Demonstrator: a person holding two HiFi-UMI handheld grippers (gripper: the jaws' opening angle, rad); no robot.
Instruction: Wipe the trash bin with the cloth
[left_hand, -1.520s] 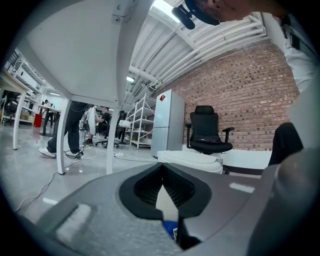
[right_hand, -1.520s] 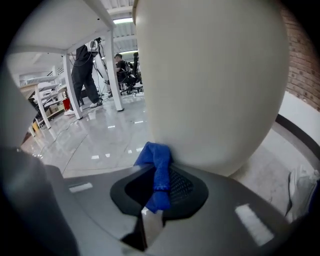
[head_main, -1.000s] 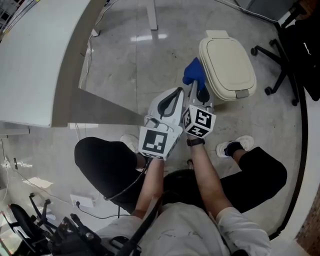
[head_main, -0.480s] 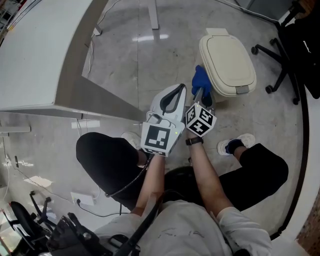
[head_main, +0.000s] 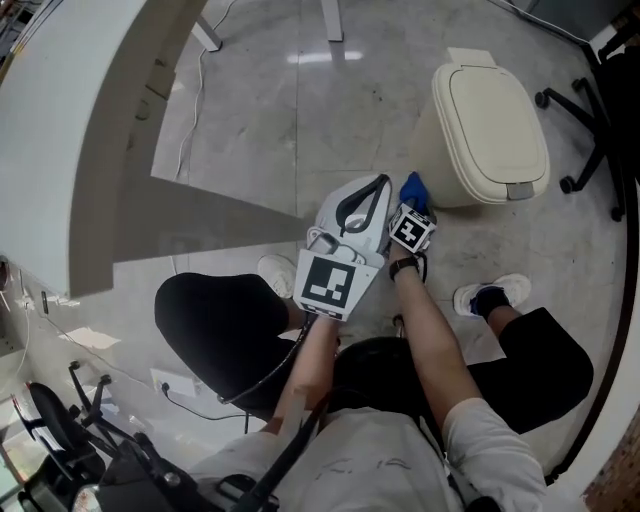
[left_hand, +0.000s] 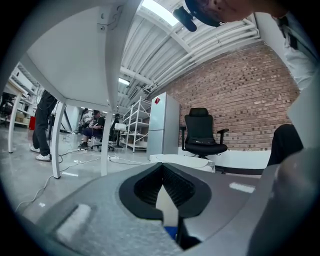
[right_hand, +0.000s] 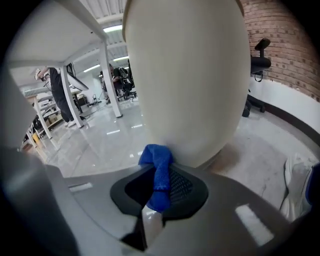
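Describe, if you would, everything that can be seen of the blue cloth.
The cloth is bright blue with a fine, knit-like texture and looks soft. It is bunched into a narrow strip and clamped between the jaws of the right tool. Its loose end bulges out past the jaw tips in a rounded wad, which appears pressed against the lower side wall of the cream trash bin, just above the floor. From the head view only a small blue tuft shows between tool and bin.

White desk (head_main: 70, 120) at left, black office chair (left_hand: 202, 134) before brick wall (left_hand: 240, 95), glossy grey floor (head_main: 280, 130)
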